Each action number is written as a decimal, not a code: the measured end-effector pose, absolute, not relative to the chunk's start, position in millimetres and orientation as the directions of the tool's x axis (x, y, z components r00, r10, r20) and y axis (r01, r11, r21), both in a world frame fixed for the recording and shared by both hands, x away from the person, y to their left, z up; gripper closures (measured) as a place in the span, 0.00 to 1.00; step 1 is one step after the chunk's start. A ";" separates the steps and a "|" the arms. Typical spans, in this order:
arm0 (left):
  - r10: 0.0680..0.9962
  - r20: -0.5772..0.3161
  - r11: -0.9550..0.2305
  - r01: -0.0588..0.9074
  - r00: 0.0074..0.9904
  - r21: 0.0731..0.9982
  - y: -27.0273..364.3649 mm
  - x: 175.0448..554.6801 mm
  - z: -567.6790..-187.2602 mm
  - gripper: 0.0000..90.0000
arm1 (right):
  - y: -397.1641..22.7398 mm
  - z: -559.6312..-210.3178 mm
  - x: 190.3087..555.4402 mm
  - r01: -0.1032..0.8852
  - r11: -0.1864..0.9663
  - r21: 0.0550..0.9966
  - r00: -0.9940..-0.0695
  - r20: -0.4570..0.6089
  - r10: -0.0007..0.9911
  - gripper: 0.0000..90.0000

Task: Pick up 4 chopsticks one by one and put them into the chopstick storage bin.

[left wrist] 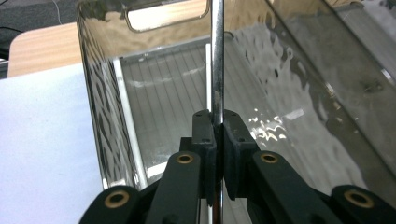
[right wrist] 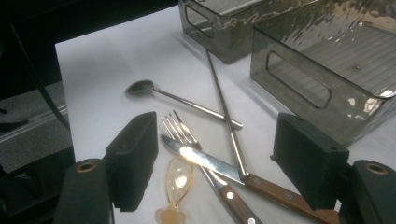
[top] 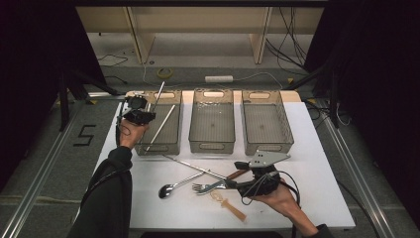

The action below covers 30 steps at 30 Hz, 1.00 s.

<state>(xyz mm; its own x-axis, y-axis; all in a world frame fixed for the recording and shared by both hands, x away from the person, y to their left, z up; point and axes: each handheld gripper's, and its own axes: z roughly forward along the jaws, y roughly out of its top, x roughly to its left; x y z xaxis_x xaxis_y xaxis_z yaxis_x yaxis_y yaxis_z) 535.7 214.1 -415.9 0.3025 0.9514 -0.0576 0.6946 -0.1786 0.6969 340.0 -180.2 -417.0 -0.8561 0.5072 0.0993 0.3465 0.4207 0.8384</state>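
Observation:
My left gripper (top: 145, 114) hangs over the left bin (top: 174, 148), shut on a thin metal rod (top: 159, 93) that sticks up and back. In the left gripper view the rod (left wrist: 217, 65) runs straight up from between the pressed pads (left wrist: 205, 135), inside the bin's wavy walls (left wrist: 100, 116). A second rod (top: 162, 126) lies in that bin. My right gripper (top: 237, 178) is open low over a pile of cutlery. Between its jaws (right wrist: 217, 158) lie a fork (right wrist: 177, 128), a knife (right wrist: 203, 161) with a wooden handle, and an amber plastic spoon (right wrist: 177, 179).
A metal spoon (top: 168, 190) and a long rod (top: 190, 165) lie crossed on the white table (top: 307, 198). The middle bin (top: 212, 147) and right bin (top: 267, 147) stand in a row behind them. The amber spoon (top: 232, 204) lies near the front edge.

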 end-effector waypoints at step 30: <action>0.804 -0.211 -0.185 0.571 0.555 0.800 186.4 425.6 -383.1 0.26 | -139.0 -432.6 385.2 0.397 0.645 0.653 -0.873 0.052 0.484 0.47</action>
<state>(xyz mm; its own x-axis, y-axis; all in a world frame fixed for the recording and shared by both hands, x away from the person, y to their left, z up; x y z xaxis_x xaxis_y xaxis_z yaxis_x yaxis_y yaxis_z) 425.6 186.4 -383.1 0.5554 0.8045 -0.2106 0.5711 -0.1849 0.7998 385.2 -139.0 -432.6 -0.8734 0.4842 0.0523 0.3968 0.6454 0.6527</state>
